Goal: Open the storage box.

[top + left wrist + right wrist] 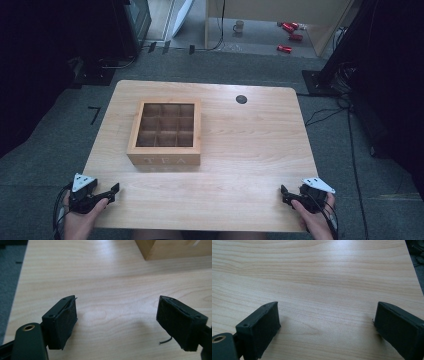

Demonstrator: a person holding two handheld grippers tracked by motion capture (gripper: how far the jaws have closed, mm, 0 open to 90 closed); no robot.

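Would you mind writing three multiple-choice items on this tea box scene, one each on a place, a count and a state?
1. Where does the wooden tea box stand on the table?
A. Left of centre
B. At the right edge
C. At the near edge between the grippers

2. How many compartments does its grid show?
A. Four
B. Six
C. Nine

3. How do the jaws of the left gripper and the right gripper stand?
A. Both open, with nothing between them
B. Both shut on the box
C. Left shut, right open

Answers: 1 A, the high view puts the box left of the table's middle; 2 C, three rows of three show through the top; 3 A, each gripper view shows bare table between spread jaws.
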